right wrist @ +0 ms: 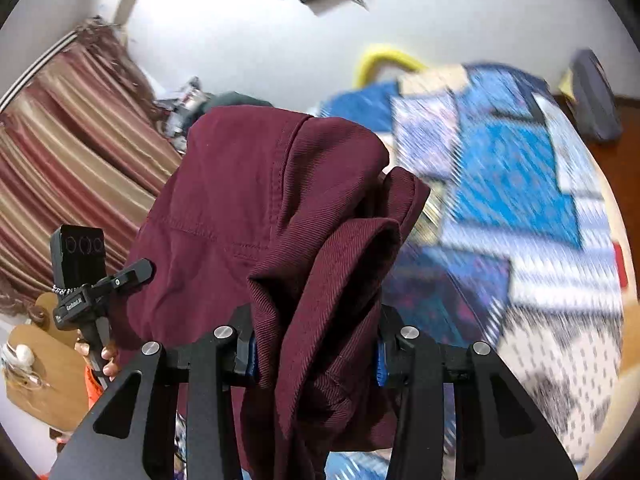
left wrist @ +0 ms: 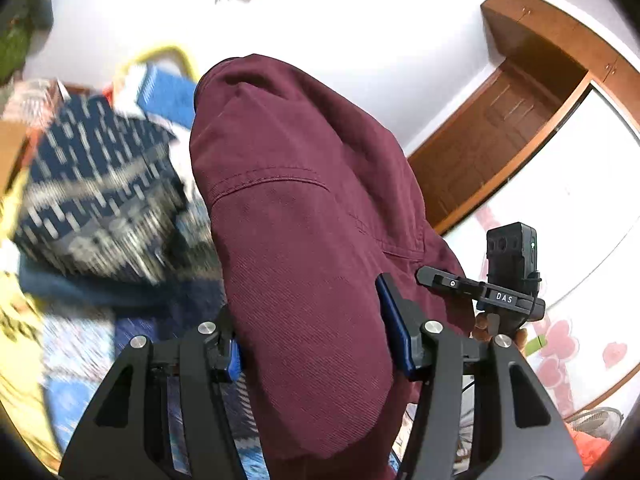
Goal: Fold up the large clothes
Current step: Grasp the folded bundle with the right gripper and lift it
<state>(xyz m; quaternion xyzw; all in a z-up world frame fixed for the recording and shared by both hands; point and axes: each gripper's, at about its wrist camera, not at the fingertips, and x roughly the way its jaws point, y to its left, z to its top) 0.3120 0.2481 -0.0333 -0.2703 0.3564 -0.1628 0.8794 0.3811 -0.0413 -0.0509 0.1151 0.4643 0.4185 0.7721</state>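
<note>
Right in front of your left lens, your left gripper (left wrist: 316, 336) has its blue pads clamped on a thick fold of the maroon garment (left wrist: 304, 216), which fills the middle of the frame from the bottom edge to the upper centre, with a curved stitched seam across it. Your right gripper (right wrist: 316, 356) likewise pinches a bunched, creased part of the same maroon garment (right wrist: 256, 208), the cloth rising between its jaws to the centre of that view and hanging down at the bottom edge. Behind the garment, a blue patterned bedspread (right wrist: 516, 184) spreads blurred over the right of the right-wrist view. A striped red and cream curtain (right wrist: 68, 148) hangs at the left of that view. A brown wooden door (left wrist: 516, 120) stands at the upper right of the left-wrist view. At the lower left of the right-wrist view your hand (right wrist: 102, 360) wraps the other gripper's handle.
</note>
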